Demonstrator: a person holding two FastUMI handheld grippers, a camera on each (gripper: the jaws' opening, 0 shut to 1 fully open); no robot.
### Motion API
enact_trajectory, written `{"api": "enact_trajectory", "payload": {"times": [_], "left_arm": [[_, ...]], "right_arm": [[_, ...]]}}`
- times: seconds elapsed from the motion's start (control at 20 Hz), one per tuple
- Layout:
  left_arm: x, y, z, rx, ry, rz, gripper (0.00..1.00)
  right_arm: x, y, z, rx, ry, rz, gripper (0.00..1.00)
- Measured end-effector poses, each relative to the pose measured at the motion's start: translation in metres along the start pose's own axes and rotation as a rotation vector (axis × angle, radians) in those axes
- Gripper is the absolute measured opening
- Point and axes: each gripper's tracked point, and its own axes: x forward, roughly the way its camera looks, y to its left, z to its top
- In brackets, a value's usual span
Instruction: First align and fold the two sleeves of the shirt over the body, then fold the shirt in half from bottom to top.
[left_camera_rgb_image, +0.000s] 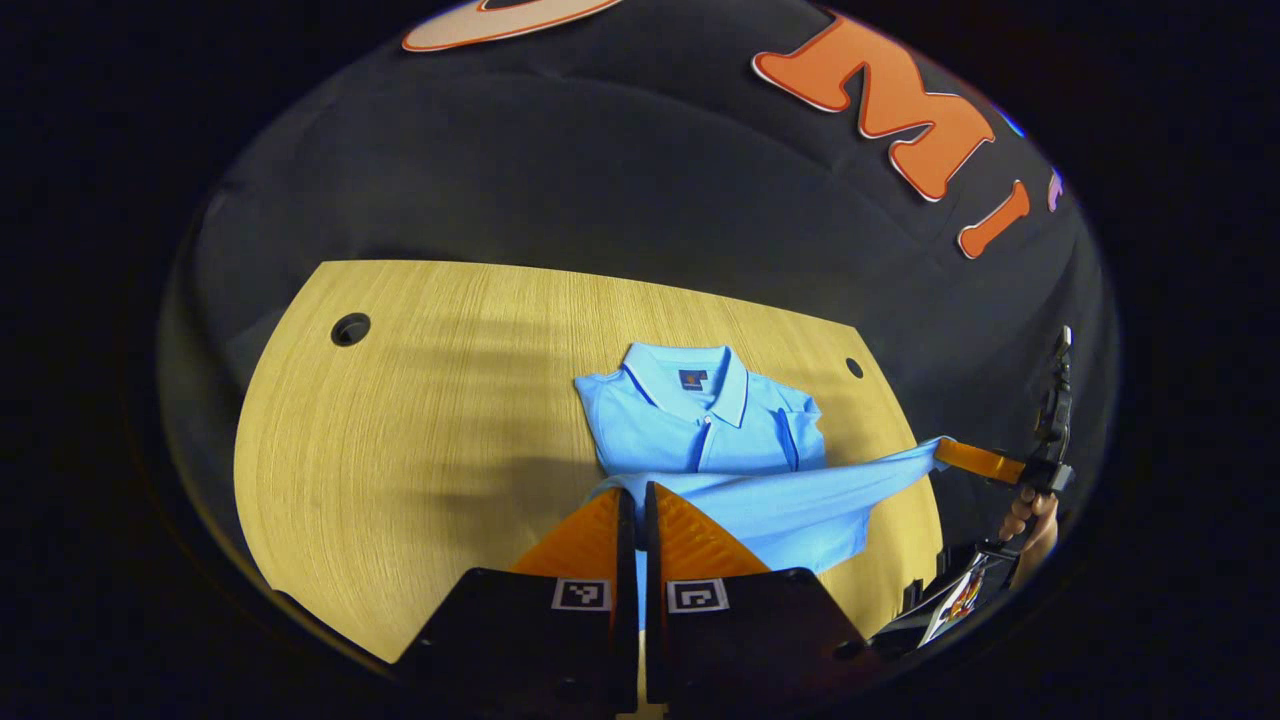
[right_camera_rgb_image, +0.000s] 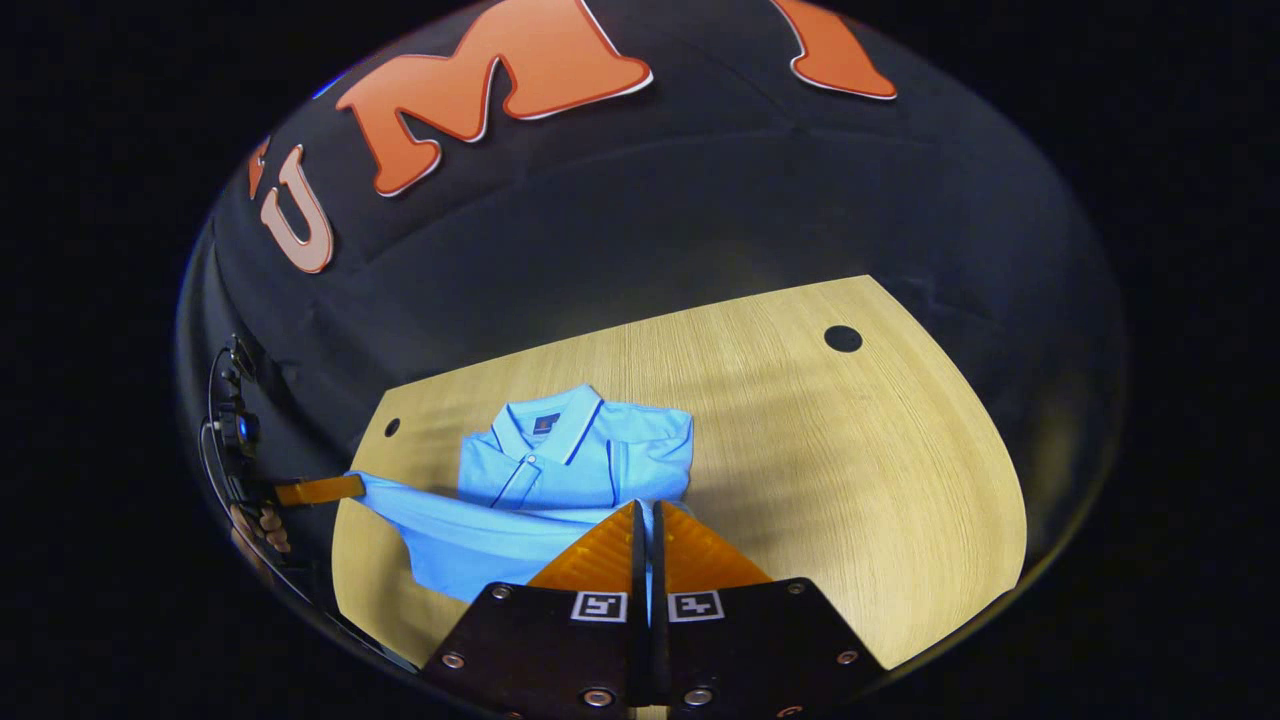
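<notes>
The left tool (left_camera_rgb_image: 636, 500) is pinching the left corner of the light blue polo shirt's (left_camera_rgb_image: 705, 430) bottom hem, its two fingers pressed together on the cloth with only the thin fabric between them. That corner is being held up off the pale wood-grain bench (left_camera_rgb_image: 400, 450), and I judge this is so the lower half can swing over without dragging. The shirt is lying near the middle of the bench, collar towards the black cloth wall, with both sleeves already tucked in over the body, so the sleeve step looks done. Across the raised hem the fabric is stretching into a taut band, which is keeping the edge straight for an even fold. At the other corner the right tool (right_camera_rgb_image: 643, 520) is clamped on the hem in the same way; from the left gripper view it is showing far off, with the person's hand (left_camera_rgb_image: 1035, 520) gripping its handle
</notes>
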Motion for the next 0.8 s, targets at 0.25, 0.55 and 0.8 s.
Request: {"api": "enact_trajectory", "payload": {"times": [0.25, 0.55, 0.8], "left_arm": [[0.05, 0.013, 0.028, -0.04, 0.014, 0.016, 0.07], [0.111, 0.021, 0.042, -0.13, 0.082, -0.006, 0.07], [0.135, 0.032, 0.038, -0.093, 0.127, 0.042, 0.08]], "right_arm": [[0.059, -0.009, 0.024, 0.017, 0.039, 0.037, 0.01], [0.128, -0.023, 0.042, 0.041, 0.073, 0.063, 0.01], [0.162, -0.03, 0.037, 0.076, 0.101, 0.066, 0.01]]}}
